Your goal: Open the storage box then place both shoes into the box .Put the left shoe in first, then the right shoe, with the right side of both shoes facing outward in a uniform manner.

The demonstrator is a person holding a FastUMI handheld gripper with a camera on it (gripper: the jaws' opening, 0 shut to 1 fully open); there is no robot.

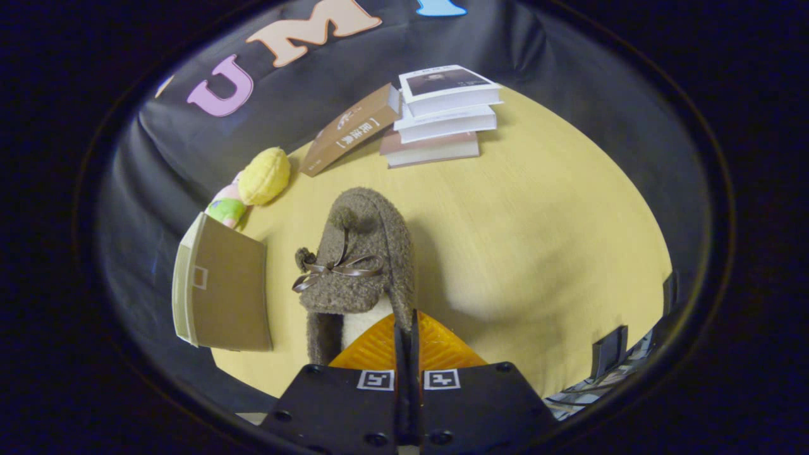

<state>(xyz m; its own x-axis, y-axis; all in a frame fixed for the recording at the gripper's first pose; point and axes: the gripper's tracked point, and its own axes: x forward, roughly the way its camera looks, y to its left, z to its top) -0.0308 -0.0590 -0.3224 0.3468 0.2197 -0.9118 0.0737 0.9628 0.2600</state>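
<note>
Desk: pale yellow wooden desk [537,208], black cloth wall behind; stacked white books [442,114] upper centre.
Fingers: gripper [406,328] fingers pressed nearly together, pinching the shoe's rim.
Shoe: fuzzy brown bow-tied slipper [357,265] at centre frame.

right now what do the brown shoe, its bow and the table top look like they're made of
Shoe: fuzzy fleece or teddy-pile fabric, matte, nubby curls over its whole upper; paler lining at the opening.
Bow: thin ribbon, likely satin, given its slight sheen.
Table top: pale wood or wood-look laminate, faint straight grain, smooth; which one is unclear.
The gripper has its jaws closed on the shoe's collar.
</note>
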